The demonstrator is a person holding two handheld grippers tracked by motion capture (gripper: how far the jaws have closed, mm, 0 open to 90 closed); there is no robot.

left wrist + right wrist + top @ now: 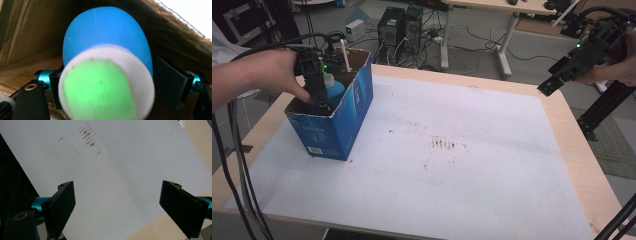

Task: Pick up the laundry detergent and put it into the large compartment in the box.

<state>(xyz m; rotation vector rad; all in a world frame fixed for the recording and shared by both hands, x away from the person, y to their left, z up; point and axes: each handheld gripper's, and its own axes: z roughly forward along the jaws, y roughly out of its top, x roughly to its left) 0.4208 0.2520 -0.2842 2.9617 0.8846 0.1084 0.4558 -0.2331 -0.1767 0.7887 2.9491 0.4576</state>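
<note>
A smooth white mat with brown smudges covers the pale wooden table. At its left stands a torn-rimmed blue cardboard box. Inside it rests a rounded blue bottle with a white collar, between the released left gripper. The right gripper hangs wide apart, empty, above the mat.

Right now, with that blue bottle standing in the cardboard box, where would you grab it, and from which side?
Grip the blue bottle around its rounded body just under the pale cap, coming straight down from above. It seems to stand upright, and the box walls block any sideways approach. The left tool is already inside, jaws either side of it.
</note>
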